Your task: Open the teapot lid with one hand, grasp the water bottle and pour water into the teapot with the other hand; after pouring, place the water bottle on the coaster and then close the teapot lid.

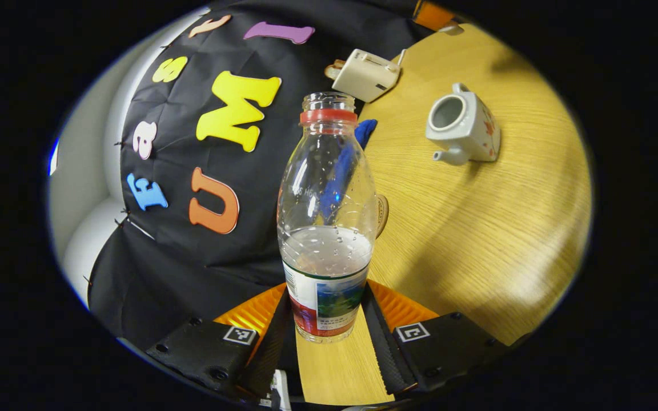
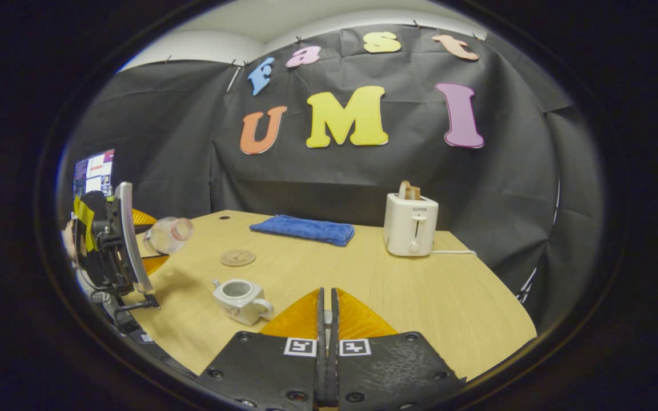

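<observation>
A clear water bottle point(image 1: 326, 228) with a red neck ring, uncapped and roughly a third full, sits between the fingers of my left gripper point(image 1: 327, 297), which is shut on its labelled lower part. In the right gripper view the bottle point(image 2: 169, 234) hangs tilted over the table's left edge, held by the left gripper point(image 2: 112, 245). The white teapot point(image 1: 463, 128) stands lidless on the table, its mouth open point(image 2: 241, 299). A round coaster point(image 2: 237, 257) lies beyond it. My right gripper point(image 2: 327, 297) is raised over the table, shut, with a pale sliver of the lid between its fingers.
On the wooden table point(image 2: 420, 297), a folded blue towel point(image 2: 303, 229) lies at the back. A white toaster point(image 2: 410, 225) with bread in it stands at the back right. A monitor point(image 2: 93, 171) glows at the far left, behind the person's hand.
</observation>
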A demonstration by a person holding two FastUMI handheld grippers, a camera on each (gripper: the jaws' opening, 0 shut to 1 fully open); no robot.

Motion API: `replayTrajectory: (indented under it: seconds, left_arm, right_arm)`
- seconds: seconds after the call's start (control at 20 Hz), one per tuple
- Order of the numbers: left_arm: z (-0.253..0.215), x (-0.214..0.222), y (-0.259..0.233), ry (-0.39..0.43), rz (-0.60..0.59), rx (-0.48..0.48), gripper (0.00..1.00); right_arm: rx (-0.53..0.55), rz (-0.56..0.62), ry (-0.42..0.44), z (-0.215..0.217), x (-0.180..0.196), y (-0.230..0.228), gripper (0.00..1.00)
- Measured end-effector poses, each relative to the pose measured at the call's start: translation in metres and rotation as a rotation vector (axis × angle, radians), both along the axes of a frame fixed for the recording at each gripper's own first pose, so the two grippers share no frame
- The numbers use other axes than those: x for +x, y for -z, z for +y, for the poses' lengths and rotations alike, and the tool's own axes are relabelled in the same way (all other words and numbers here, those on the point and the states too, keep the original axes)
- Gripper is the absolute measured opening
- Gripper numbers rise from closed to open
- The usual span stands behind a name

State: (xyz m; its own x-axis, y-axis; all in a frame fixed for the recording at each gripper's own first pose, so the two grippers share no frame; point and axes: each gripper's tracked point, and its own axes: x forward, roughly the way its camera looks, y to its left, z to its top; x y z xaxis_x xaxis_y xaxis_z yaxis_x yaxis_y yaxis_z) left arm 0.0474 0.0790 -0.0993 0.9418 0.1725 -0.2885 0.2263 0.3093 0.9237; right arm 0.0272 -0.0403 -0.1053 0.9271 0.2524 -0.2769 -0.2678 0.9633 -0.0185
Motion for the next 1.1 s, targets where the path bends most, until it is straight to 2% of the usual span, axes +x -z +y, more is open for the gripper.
replayTrajectory:
  seconds: [0.15, 0.35, 0.8, 1.1]
  left_arm:
    - [-0.011, 0.001, -0.005, 0.047, 0.015, 0.117, 0.73]
    - [-0.022, 0.001, -0.007, 0.085, 0.023, 0.201, 0.73]
    - [-0.017, 0.007, -0.013, 0.084, 0.008, 0.373, 0.73]
    - [-0.016, 0.017, -0.015, 0.082, 0.026, 0.432, 0.73]
  right_arm:
    - [0.008, 0.004, 0.009, -0.008, -0.002, 0.004, 0.0]
    - [0.008, 0.012, 0.017, -0.016, -0.004, 0.01, 0.0]
    - [-0.013, -0.001, 0.043, -0.029, -0.007, 0.013, 0.0]
    - [-0.008, 0.004, 0.042, -0.03, -0.008, 0.017, 0.0]
